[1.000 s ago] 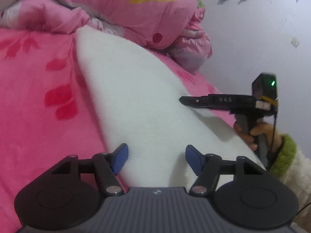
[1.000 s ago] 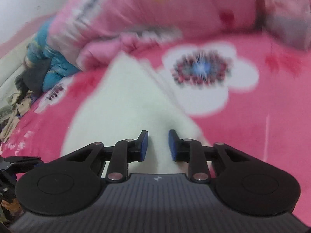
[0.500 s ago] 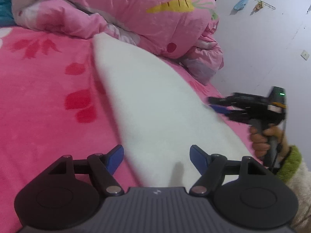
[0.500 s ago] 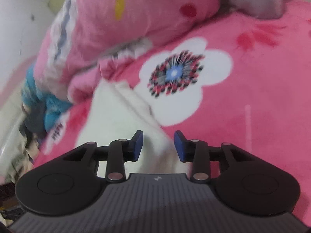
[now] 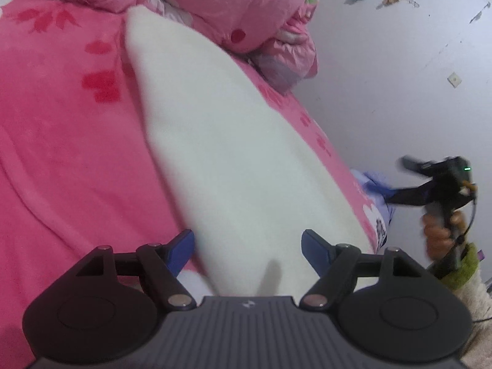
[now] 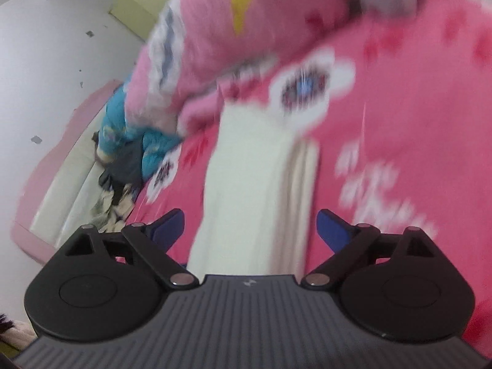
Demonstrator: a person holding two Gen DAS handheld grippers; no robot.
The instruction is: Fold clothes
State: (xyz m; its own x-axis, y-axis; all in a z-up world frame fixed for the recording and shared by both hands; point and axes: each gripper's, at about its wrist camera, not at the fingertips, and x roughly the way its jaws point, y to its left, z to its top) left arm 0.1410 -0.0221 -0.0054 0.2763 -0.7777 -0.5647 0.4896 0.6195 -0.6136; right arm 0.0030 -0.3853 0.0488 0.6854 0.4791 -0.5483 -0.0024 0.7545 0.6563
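Your pink blanket (image 5: pixel 61 153) filled the left and centre of the left wrist view, with a white flower print (image 6: pixel 310 83) showing right of centre, high in the blurred right wrist view. A bunched pink quilt (image 5: pixel 246 9) sat along the top of the frame, against the white wall (image 5: pixel 399 77) at upper right. The white garment (image 5: pixel 221 153) lay flat on the blanket, running from upper left down to bottom centre; in the right wrist view its stacked folded edges showed along its right side (image 6: pixel 255 184). A blue and dark pile of clothes (image 6: pixel 129 153) lay at middle left there. Your left gripper (image 5: pixel 247 247) was spread wide, pinching nothing, its blue pads either side of the garment's near end. Your right gripper (image 6: pixel 250 226) was likewise spread wide and empty above the garment; in the left wrist view it hung at the right edge (image 5: pixel 399 178), off the bed's side, in your hand (image 5: pixel 439 233).
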